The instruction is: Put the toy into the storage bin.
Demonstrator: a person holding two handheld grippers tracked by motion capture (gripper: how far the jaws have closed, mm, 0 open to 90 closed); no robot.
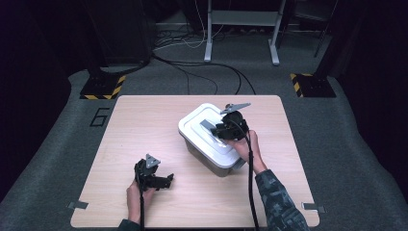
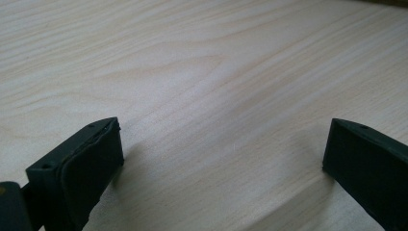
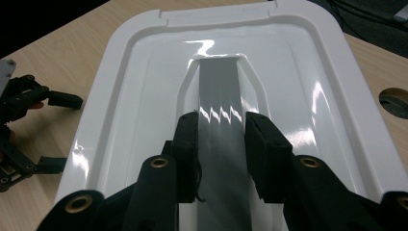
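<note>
Nearest the overhead camera, a forearm in a mottled camouflage sleeve (image 1: 279, 199) came up from the table's near edge, its hand wrapped round the right gripper (image 1: 226, 129). That gripper sat on top of a white plastic box (image 1: 209, 154), a rounded rectangular tub with greyish, slightly see-through walls, standing right of centre on the table and turned at an angle to its edges. Its glossy white lid (image 3: 134, 96) had a raised rim, stepped ridges and a shallow recess down the middle, all catching bright streaks of light. Across that recess ran a flat, smooth grey handle (image 3: 219, 91), a plain strap-like bar. The right gripper's (image 3: 221, 132) two black jaws, matt and blocky with brass-coloured rivets at the joints, were clenched on the handle, one pad pressed to each long edge.

The left gripper (image 1: 161, 179) lay low over the near left part of the table, well apart from the box, held in the other hand. Its jaws stood released and wide, two dark wedge-shaped pads with nothing between them but bare board. A grey three-cornered plate (image 1: 152, 161) stood on its top, and a black cable (image 1: 141, 207) trailed back toward the person.

The table (image 2: 202, 86) was pale wood-grain laminate with rounded corners, its grain running in long soft waves. Grey carpet (image 1: 351, 159) lay around it.
</note>
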